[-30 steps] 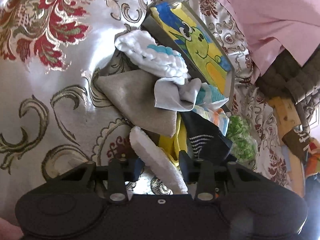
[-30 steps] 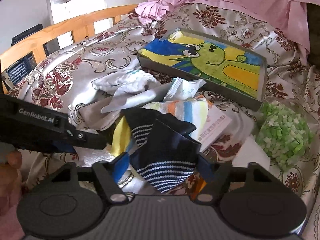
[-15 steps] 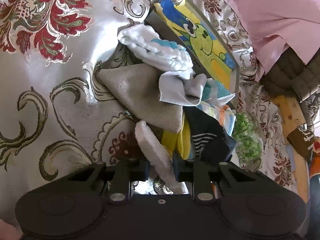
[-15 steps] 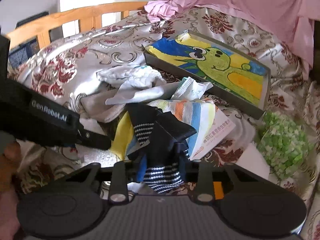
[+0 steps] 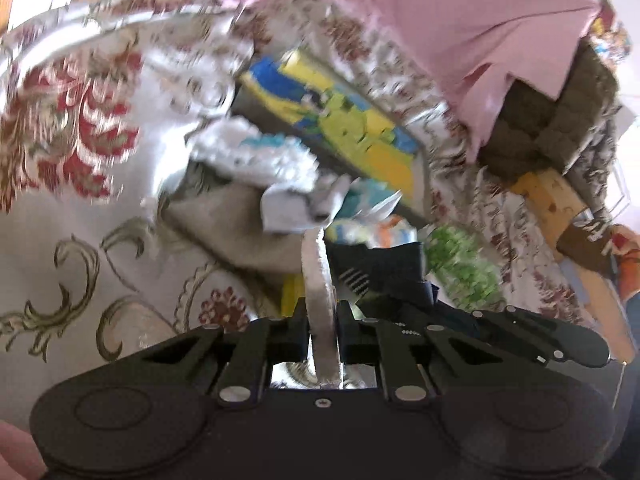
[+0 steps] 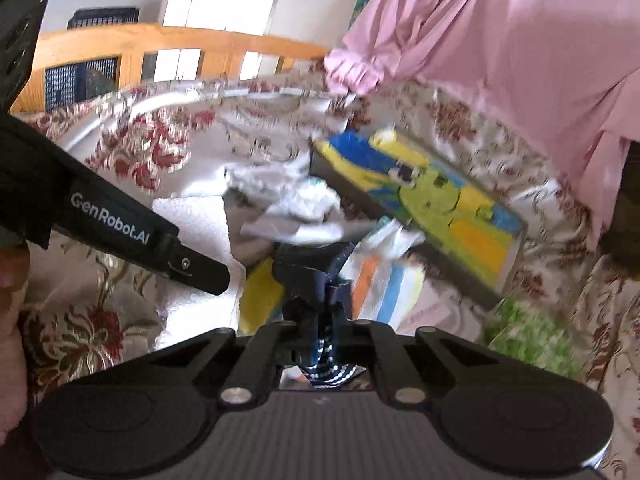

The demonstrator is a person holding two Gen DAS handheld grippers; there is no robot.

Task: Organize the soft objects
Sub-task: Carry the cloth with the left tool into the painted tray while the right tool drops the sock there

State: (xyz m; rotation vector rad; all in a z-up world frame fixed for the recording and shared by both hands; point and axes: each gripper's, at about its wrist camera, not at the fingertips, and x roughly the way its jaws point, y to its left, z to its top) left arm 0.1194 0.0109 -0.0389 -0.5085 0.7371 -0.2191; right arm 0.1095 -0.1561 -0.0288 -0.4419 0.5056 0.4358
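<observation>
Left tool [image 5: 323,322] clamped on white fluffy sock [image 5: 318,280], right tool [image 6: 325,326] pinching navy striped sock [image 6: 316,268], floral bedspread [image 5: 80,240] beneath

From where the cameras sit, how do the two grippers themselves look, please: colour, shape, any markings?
Both are matte black. The left gripper and the right gripper each have angular linkage arms with silver pivot screws over a wide body with two round raised discs. In the right wrist view the left gripper's side carries white lettering, GenRobot.AI. Bare skin shows at the frame edge; no cables are visible.
</observation>
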